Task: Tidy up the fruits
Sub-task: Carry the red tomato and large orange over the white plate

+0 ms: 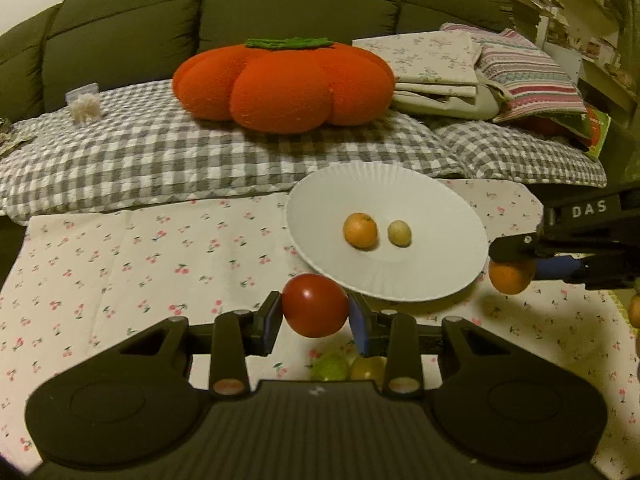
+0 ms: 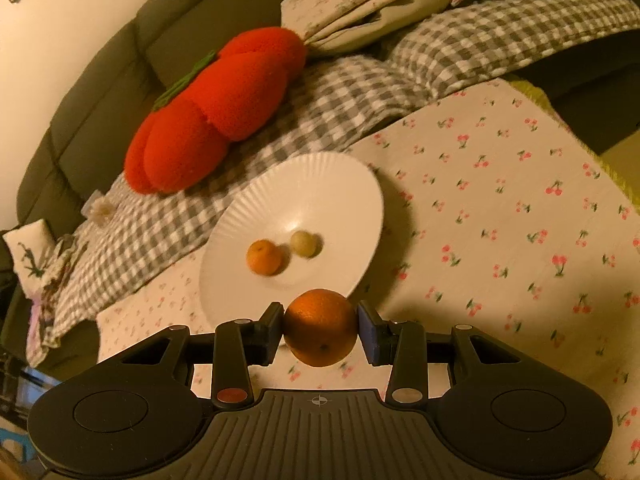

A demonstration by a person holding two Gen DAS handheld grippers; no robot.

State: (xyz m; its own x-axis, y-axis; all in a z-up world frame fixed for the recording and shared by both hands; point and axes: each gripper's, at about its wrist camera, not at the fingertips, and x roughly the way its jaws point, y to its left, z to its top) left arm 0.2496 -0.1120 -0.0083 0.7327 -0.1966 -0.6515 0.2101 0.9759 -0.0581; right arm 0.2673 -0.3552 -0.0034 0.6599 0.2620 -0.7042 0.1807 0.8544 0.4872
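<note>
Left claw (image 1: 316,312) grips a red tomato (image 1: 315,305), right claw (image 2: 320,328) clamps an orange (image 2: 320,326), both held just short of the white plate (image 1: 440,280) carrying 2 small fruits.

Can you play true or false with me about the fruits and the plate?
1. The left hand-held gripper holds a red tomato. True.
2. The plate has four fruits on it. False: it holds two, a small orange and a pale green fruit.
3. The right hand-held gripper holds an orange. True.
4. The big pumpkin cushion lies on the plate. False: it lies on the checked blanket behind the plate.
</note>
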